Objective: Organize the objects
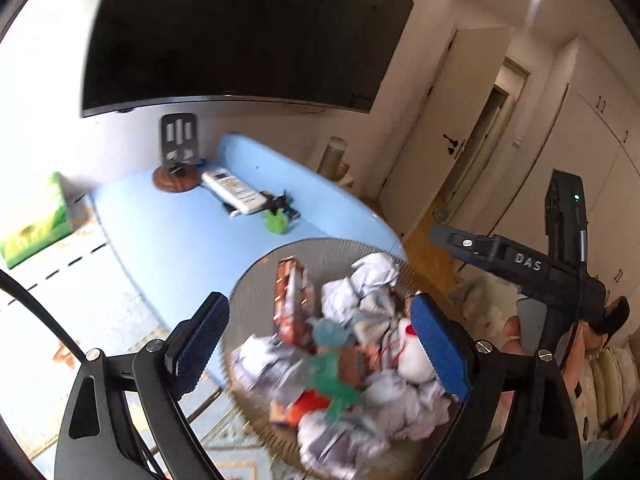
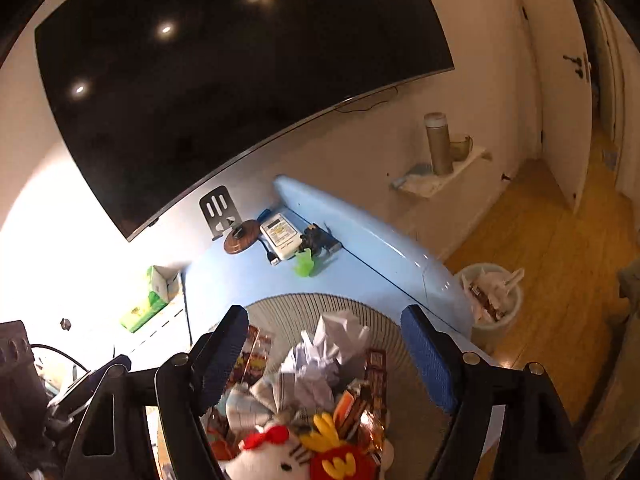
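Note:
A round ribbed basket (image 1: 304, 246) (image 2: 280, 304) stands on the blue tabletop (image 1: 168, 232), piled with crumpled paper (image 1: 372, 276) (image 2: 336, 332), snack packets (image 1: 292, 300), a white plush with a red bow (image 2: 272, 452) and a fries plush (image 2: 336, 456). My left gripper (image 1: 320, 308) hangs open over the pile, with nothing pressed between its blue pads. My right gripper (image 2: 326, 316) is open too, above the same basket from the other side. Farther back on the table lie a white remote (image 1: 234, 190) (image 2: 282, 236) and a small green toy (image 1: 277, 222) (image 2: 304, 266).
A large dark TV (image 1: 240, 28) hangs on the wall behind the table. A phone stand on a brown base (image 1: 178, 178) and a green tissue box (image 1: 36, 220) sit at the back left. A white waste bin (image 2: 496, 300) stands on the wooden floor to the right.

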`<state>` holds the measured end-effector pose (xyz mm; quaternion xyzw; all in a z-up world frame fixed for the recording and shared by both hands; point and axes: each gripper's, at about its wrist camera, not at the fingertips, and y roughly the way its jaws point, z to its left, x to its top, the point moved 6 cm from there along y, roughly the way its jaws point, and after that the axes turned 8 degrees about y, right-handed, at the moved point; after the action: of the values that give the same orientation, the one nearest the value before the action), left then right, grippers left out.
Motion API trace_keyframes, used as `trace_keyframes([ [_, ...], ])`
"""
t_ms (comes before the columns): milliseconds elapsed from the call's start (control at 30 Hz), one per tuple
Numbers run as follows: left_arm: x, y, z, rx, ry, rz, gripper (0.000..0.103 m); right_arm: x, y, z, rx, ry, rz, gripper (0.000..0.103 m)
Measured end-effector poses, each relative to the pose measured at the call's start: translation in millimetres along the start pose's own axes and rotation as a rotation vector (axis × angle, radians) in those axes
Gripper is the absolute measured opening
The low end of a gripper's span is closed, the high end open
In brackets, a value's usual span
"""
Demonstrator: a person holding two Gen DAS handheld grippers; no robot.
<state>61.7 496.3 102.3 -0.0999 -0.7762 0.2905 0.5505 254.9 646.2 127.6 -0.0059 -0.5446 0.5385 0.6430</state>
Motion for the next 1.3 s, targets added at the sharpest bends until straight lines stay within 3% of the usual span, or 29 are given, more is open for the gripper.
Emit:
trace_keyframes([
  [167,-28.9,-69.3,40.1,0.125,-0.071,-0.036,0.092,-21.5,-38.4,26.1,0.048,-0.105,-0.078,0.078],
  [333,-53.4,-189.5,101.7,0.436,-0.156,-0.159,0.092,-39.5,-76.0,77.6,0.228,-0.183,-0.101,0.078],
  [500,-86.8,-309.6,156.6,0.748,-0.258,-0.168,0.092,-63.6,-69.5,143.8,0.383,-0.205,0.017,0.081],
  [667,-146.5,-390.6,202.9,0.960,-0.360,-0.112,0.100,-108.1,-33.9,209.2,0.447,-0.210,0.196,0.081],
  [767,-197.2,-416.0,230.3,1.016,-0.458,-0.105,0.102,-138.7,-0.2,242.3,0.411,-0.210,0.273,0.082],
  [867,-251.1,-413.9,263.7,1.066,-0.575,-0.012,0.102,-169.4,37.6,267.0,0.317,-0.258,0.313,0.082],
  [967,-289.9,-398.5,284.6,1.095,-0.617,0.075,0.102,-184.4,79.5,274.8,0.167,-0.320,0.294,0.082],
  [1167,-317.7,-367.1,313.0,1.101,-0.648,0.158,0.102,-174.9,162.2,252.7,-0.108,-0.420,0.227,0.082],
  [1233,-322.7,-357.4,321.7,1.046,-0.685,0.171,0.102,-173.6,185.7,238.3,-0.151,-0.411,0.247,0.082],
  [1300,-321.1,-355.6,325.0,1.066,-0.680,0.181,0.102,-174.2,203.3,228.5,-0.141,-0.376,0.302,0.085],
])
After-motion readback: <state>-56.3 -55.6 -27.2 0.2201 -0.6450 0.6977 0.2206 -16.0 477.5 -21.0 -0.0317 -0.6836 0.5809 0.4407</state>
